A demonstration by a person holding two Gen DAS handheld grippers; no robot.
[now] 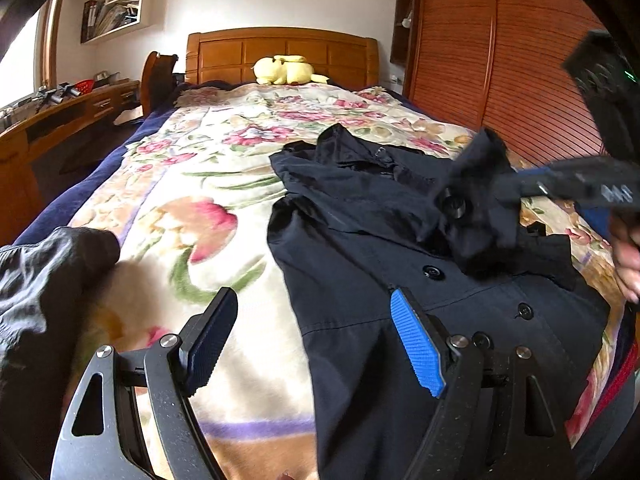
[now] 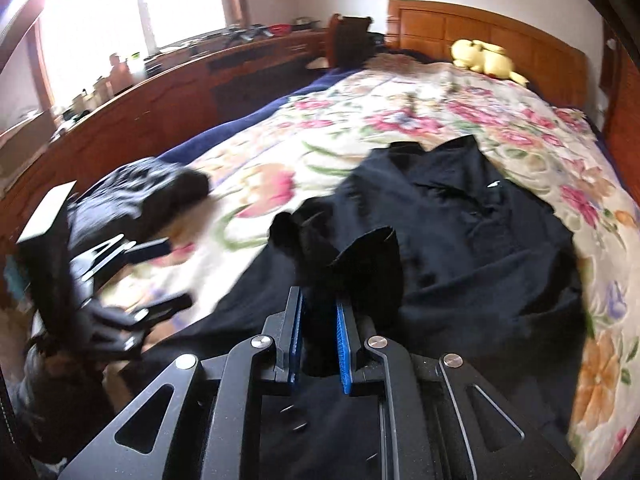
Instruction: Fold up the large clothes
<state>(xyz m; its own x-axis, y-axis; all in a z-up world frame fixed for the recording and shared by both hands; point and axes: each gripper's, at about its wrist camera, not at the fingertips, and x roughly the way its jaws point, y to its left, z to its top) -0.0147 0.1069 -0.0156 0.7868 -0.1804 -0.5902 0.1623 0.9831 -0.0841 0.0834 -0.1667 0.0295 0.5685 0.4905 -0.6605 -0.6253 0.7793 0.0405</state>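
Note:
A large dark navy coat (image 1: pixel 400 272) with black buttons lies spread on the flowered bedspread (image 1: pixel 208 184); it also shows in the right wrist view (image 2: pixel 460 240). My left gripper (image 1: pixel 316 336) is open and empty, hovering over the coat's left edge. My right gripper (image 2: pixel 318 336) is shut on a fold of the coat's fabric (image 2: pixel 360 264) and holds it lifted above the coat. In the left wrist view the right gripper (image 1: pixel 516 188) comes in from the right with that bunched cloth (image 1: pixel 476 200). The left gripper (image 2: pixel 156 280) shows blurred at the left of the right wrist view.
Another dark garment (image 1: pixel 44 280) lies bunched at the bed's left edge. A yellow plush toy (image 1: pixel 286 70) sits by the wooden headboard (image 1: pixel 280 50). A long wooden desk (image 2: pixel 160 92) runs along the left; a slatted wooden wardrobe (image 1: pixel 500 60) stands on the right.

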